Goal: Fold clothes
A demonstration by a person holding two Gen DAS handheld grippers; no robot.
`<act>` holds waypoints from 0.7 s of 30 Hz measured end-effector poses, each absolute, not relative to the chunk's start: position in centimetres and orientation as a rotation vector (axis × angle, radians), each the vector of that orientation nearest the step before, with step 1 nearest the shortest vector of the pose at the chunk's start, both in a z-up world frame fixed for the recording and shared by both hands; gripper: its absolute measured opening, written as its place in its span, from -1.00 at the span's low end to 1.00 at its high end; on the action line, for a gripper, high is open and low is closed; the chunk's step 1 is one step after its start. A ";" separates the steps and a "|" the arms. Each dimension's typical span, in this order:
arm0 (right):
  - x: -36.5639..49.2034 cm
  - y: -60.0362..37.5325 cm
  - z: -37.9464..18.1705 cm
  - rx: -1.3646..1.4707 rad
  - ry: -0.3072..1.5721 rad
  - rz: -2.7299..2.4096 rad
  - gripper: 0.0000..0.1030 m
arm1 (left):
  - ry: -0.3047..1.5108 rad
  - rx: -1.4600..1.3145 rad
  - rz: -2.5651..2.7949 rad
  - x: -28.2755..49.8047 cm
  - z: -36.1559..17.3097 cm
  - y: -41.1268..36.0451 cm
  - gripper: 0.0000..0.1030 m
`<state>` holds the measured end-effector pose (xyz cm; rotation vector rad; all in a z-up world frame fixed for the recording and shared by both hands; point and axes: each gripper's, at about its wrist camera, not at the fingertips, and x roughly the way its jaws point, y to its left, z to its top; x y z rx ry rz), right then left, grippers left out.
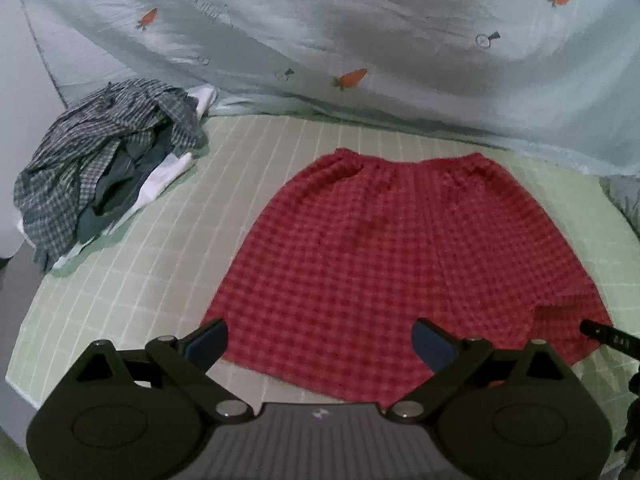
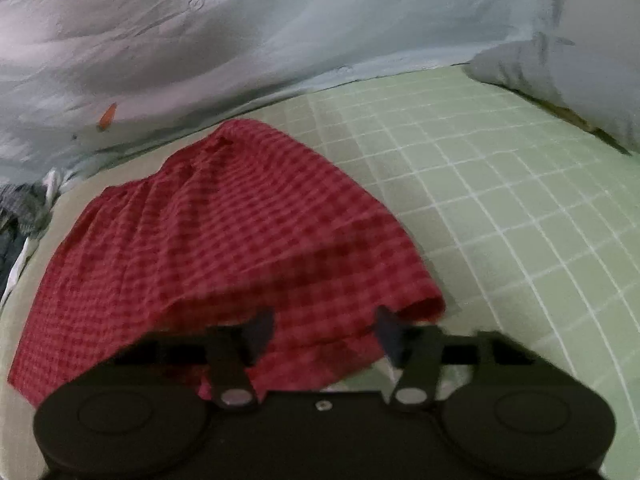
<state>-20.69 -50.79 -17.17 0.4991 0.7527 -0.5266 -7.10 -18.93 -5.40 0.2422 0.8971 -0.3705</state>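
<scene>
Red checked shorts (image 1: pixel 404 252) lie spread flat on the green grid bed sheet (image 1: pixel 132 280), waistband at the far side. My left gripper (image 1: pixel 320 340) is open, its fingertips over the near hem, holding nothing. In the right wrist view the shorts (image 2: pixel 224 240) fill the left and middle. My right gripper (image 2: pixel 324 332) is open over their near right corner, where the hem is lifted and rolled. The tip of the right gripper (image 1: pixel 600 334) shows at the right edge of the left wrist view.
A heap of blue-grey checked and white clothes (image 1: pixel 108 168) lies at the far left of the bed. A pale blue quilt with carrot prints (image 1: pixel 360 40) rises behind the shorts. A grey pillow (image 2: pixel 560 76) lies at the far right. The bed's left edge (image 1: pixel 16 344) drops off.
</scene>
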 end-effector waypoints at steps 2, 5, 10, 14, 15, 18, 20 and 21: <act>-20.3 -51.6 -17.9 0.514 0.784 -0.531 -0.11 | 0.900 0.249 -0.351 -8.0 -5.3 -19.4 0.90; -20.2 -52.9 -18.6 0.562 0.796 -0.537 -0.14 | 0.895 0.257 -0.322 -9.3 -5.0 -20.1 0.90; -21.2 -54.5 -18.4 0.650 0.795 -0.596 -0.10 | 0.900 0.258 -0.289 -10.2 -4.8 -21.0 0.90; -22.6 -55.5 -18.8 0.761 0.762 -0.578 -0.07 | 0.910 0.262 -0.279 -10.9 -4.9 -21.9 0.90; -22.7 -55.8 -18.9 0.780 0.748 -0.571 -0.07 | 0.915 0.262 -0.278 -11.0 -5.0 -22.1 0.90; -22.9 -56.5 -19.3 0.836 0.705 -0.548 -0.16 | 0.925 0.260 -0.279 -11.5 -5.2 -22.7 0.90; -23.0 -57.0 -19.6 0.873 0.676 -0.532 -0.30 | 0.927 0.265 -0.282 -11.8 -5.2 -23.1 0.90; -23.1 -57.2 -19.8 0.889 0.663 -0.526 -0.49 | 0.927 0.269 -0.281 -11.9 -5.2 -23.3 0.90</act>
